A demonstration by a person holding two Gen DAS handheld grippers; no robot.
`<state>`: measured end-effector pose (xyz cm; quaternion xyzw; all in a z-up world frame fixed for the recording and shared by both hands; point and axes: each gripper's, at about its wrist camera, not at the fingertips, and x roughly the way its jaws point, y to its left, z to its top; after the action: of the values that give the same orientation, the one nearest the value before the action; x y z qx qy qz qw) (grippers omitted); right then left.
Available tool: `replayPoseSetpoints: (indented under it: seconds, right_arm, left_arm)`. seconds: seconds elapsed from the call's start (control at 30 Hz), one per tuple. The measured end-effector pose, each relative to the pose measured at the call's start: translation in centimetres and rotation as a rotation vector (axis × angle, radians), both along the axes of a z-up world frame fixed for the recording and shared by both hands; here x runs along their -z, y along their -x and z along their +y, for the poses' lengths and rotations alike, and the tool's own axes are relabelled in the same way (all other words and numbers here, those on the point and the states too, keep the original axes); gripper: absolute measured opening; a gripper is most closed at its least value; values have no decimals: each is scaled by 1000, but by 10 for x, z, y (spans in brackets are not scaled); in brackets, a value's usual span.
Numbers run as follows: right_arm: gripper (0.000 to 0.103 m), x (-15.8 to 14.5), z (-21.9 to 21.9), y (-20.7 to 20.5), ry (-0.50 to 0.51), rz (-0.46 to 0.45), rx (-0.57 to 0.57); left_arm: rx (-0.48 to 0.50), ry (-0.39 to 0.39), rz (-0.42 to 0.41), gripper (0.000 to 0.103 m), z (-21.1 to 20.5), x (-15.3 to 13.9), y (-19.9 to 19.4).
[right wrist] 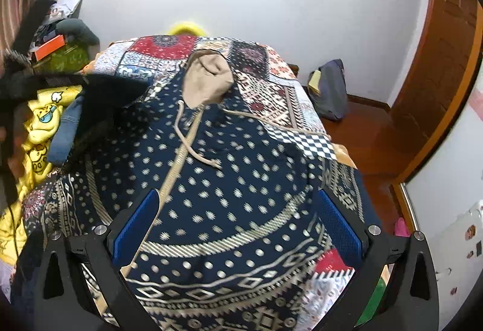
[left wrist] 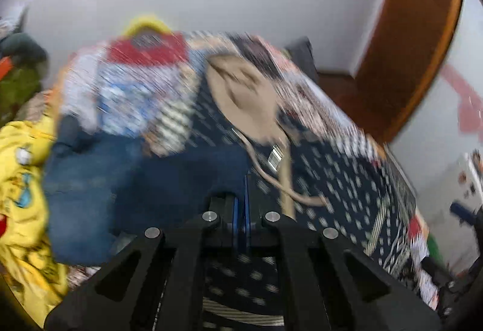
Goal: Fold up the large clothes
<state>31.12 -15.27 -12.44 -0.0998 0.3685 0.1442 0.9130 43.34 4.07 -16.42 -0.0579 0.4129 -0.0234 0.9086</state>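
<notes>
A navy hoodie point(right wrist: 229, 177) with cream dots, a tan hood point(right wrist: 208, 80) and tan drawstrings lies spread on the bed. My right gripper point(right wrist: 238, 225) is open just above its lower front, blue pads point(right wrist: 135, 225) wide apart. In the blurred left wrist view my left gripper point(left wrist: 241, 204) is shut, blue pads pressed together on dark navy fabric point(left wrist: 193, 180) that looks like part of the hoodie, left of the zipper point(left wrist: 285, 180). The left gripper shows as a dark blur at the left of the right wrist view point(right wrist: 75, 89).
A patchwork bedspread point(right wrist: 271, 95) covers the bed. Jeans point(left wrist: 87, 189) and a yellow printed garment point(left wrist: 24, 204) lie at the left. A cluttered shelf point(right wrist: 54, 47) stands at far left, a bag point(right wrist: 329, 89) on the wooden floor at right, a door frame point(right wrist: 446, 74) beyond.
</notes>
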Motion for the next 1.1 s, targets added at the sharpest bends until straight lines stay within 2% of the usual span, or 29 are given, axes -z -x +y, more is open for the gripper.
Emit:
replayPoseSetpoints:
  seconds: [0.17, 0.27, 0.33, 0.43, 0.5, 0.57, 0.6, 0.73, 0.87, 0.97, 1.1]
  right_arm:
    - [103, 7, -17, 2, -1, 29, 14]
    - [103, 12, -22, 4, 20, 42, 18]
    - [103, 14, -21, 5, 37, 53, 14]
    - [103, 16, -17, 6, 56, 58, 4]
    - [103, 14, -10, 5, 68, 55, -7]
    - [103, 12, -2, 4, 74, 51, -22]
    - [103, 10, 3, 3, 76, 48, -31]
    - [103, 3, 32, -1, 73, 34, -77]
    - [103, 3, 74, -9, 58, 50, -148]
    - [103, 11, 110, -16, 51, 77, -214]
    - [103, 25, 164, -24, 62, 108, -308]
  left_arm:
    - [84, -34, 169, 2, -44, 64, -11]
    - [112, -21, 274, 2, -50, 93, -7]
    - [123, -12, 306, 3, -49, 103, -2]
    - [149, 22, 313, 12, -41, 101, 15]
    - [152, 25, 323, 32, -35, 96, 24]
    - [136, 10, 293, 48, -24, 86, 41]
    - [129, 3, 270, 51, -17, 80, 48]
    - [80, 14, 197, 53, 24, 52, 72]
    - [-16, 21, 125, 58, 75, 33, 93]
    - [-88, -21, 103, 58, 111, 30, 104]
    - [-162, -19, 109, 58, 155, 39, 114]
